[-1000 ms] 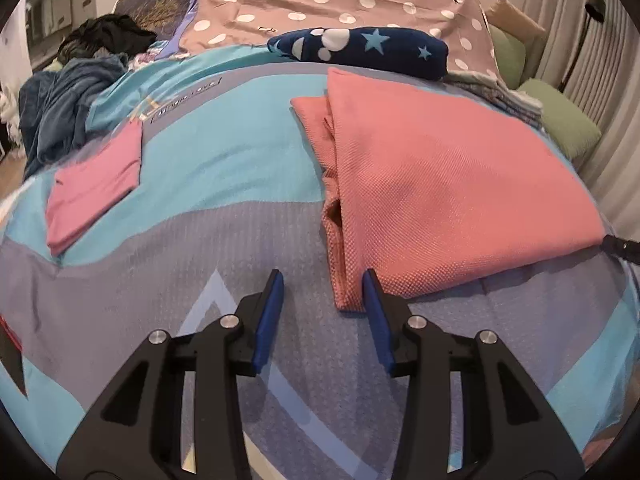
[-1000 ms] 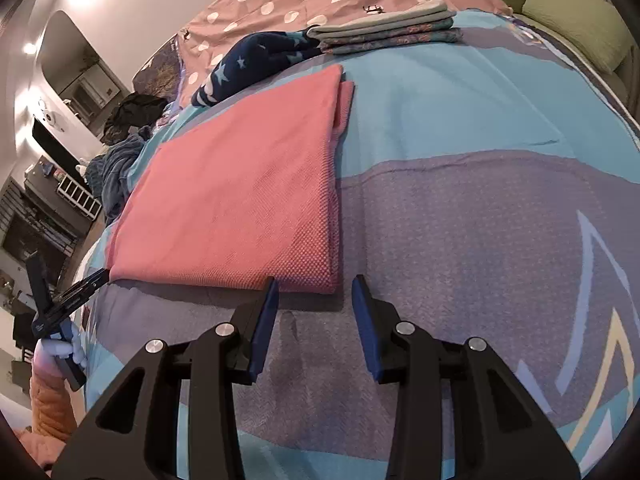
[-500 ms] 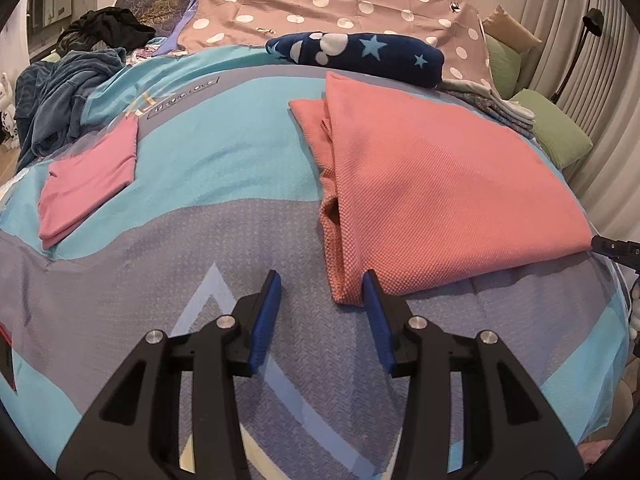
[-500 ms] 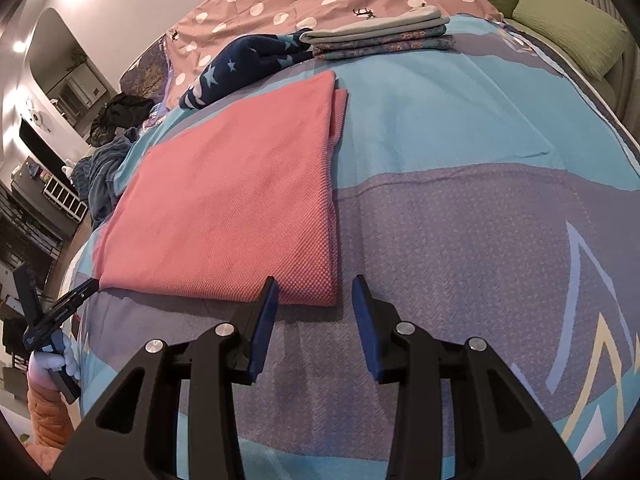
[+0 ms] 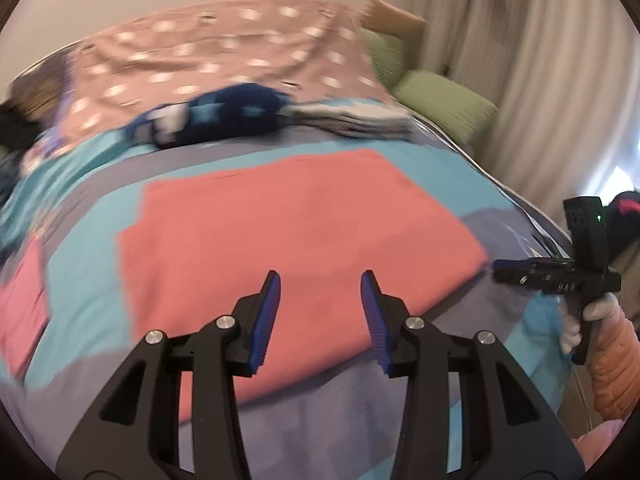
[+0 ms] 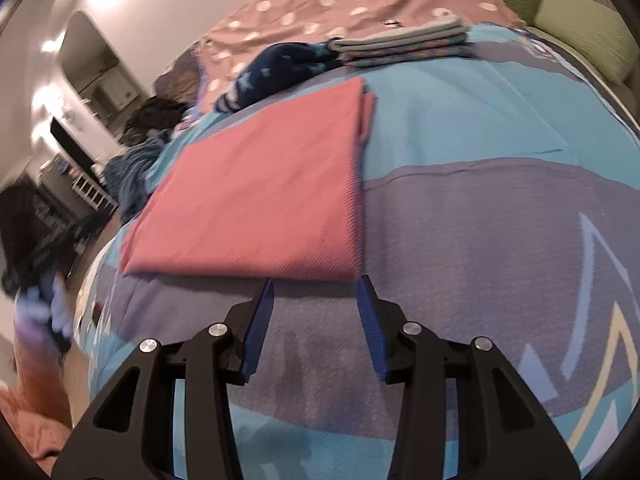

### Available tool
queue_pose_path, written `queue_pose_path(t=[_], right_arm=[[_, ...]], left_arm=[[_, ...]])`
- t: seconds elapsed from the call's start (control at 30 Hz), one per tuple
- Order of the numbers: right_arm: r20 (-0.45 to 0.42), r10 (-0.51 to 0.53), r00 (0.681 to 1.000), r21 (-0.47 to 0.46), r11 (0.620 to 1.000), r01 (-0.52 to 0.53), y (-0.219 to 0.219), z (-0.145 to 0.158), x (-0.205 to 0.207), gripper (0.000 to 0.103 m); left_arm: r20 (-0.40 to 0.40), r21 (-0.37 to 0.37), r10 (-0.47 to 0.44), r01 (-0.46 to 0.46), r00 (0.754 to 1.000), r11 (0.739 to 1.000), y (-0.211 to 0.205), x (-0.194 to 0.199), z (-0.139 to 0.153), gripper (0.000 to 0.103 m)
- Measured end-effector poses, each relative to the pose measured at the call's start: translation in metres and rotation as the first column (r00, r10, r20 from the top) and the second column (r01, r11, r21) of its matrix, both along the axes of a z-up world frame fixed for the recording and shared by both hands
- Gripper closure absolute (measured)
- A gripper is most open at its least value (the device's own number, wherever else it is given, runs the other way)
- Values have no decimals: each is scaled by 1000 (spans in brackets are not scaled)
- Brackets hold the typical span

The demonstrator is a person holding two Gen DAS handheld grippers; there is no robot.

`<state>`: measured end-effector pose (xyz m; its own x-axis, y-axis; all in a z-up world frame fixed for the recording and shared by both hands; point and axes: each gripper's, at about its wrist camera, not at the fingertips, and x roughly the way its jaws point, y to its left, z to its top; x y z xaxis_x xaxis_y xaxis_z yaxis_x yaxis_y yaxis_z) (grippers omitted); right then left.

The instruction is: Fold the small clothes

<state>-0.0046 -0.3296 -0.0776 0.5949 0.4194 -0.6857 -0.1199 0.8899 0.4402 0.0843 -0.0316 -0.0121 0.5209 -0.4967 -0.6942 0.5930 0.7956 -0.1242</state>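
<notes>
No text, label, brand, number or sign can be read in either view. Faint light marks are seen on the side of the right gripper (image 5: 556,286) in the left wrist view, but they are too small and blurred to be made out. The bedspread (image 6: 500,216) bears only coloured shapes, no lettering.
</notes>
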Motion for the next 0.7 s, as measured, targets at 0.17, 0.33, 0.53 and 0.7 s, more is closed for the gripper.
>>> queue_pose_path(t=[0.17,0.33,0.53,0.7], right_arm=[[36,32,999,67,997,-34,-1,-5,3,59],[74,68,995,152,985,-79,-6,-3,9,59],[145,152,978,191,965,-178,-6,6,12,59],[181,258,949,179,940,-290,3,15,16,59]], left_arm=[[-113,56,-103,110,988,992,-102,40,-9,62],[-138,206,-131,158,982,966,-201,88,-22,62],[-202,431,-71,154,977,889,-281,145,-64,62],[-184,541,-103,189,977,820,-300,155,-81,67]])
